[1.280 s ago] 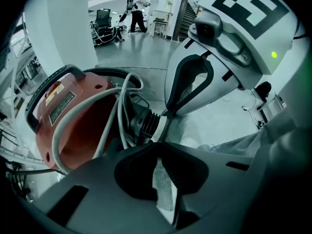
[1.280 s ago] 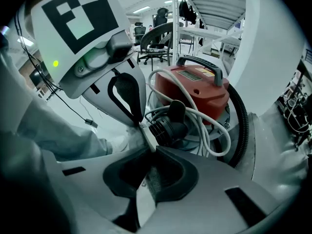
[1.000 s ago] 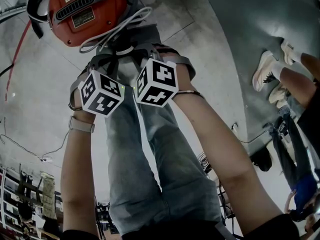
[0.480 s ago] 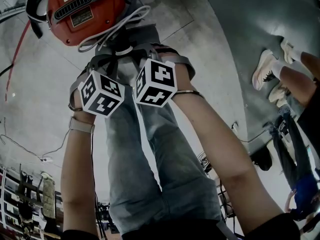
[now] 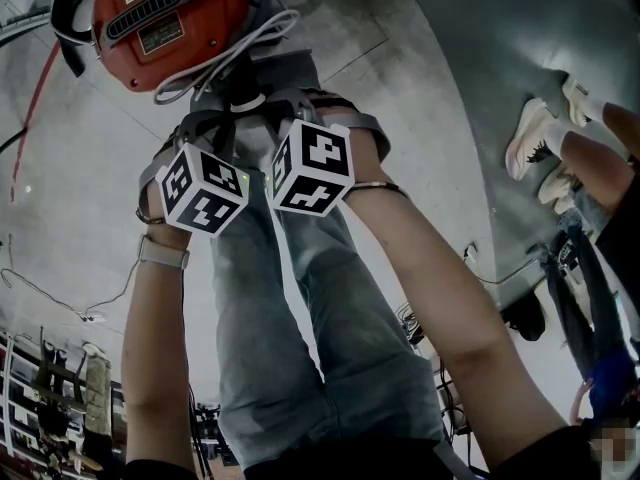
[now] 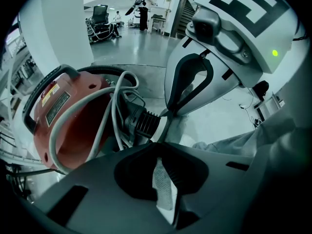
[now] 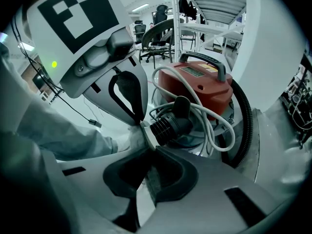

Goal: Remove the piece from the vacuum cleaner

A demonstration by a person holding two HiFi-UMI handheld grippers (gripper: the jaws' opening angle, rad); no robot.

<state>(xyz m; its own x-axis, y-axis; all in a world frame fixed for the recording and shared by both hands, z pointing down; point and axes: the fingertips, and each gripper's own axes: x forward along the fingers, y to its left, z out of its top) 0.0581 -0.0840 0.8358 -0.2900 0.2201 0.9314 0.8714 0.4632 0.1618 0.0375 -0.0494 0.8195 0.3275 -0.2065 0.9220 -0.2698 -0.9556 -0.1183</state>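
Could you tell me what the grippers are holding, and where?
Both the left gripper and right gripper appear to pinch the pale piece just beside the black ribbed hose cuff.

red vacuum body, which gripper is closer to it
Left. In the head view the left gripper sits below the vacuum body; the right gripper lies further right.

Head view is looking steeply down past the person's forearms [image 5: 430,298], the red vacuum cleaner [image 5: 165,23] sitting at upper left. Each gripper view is looking closely along its own jaws, both sharing that vacuum cleaner at mid-frame.
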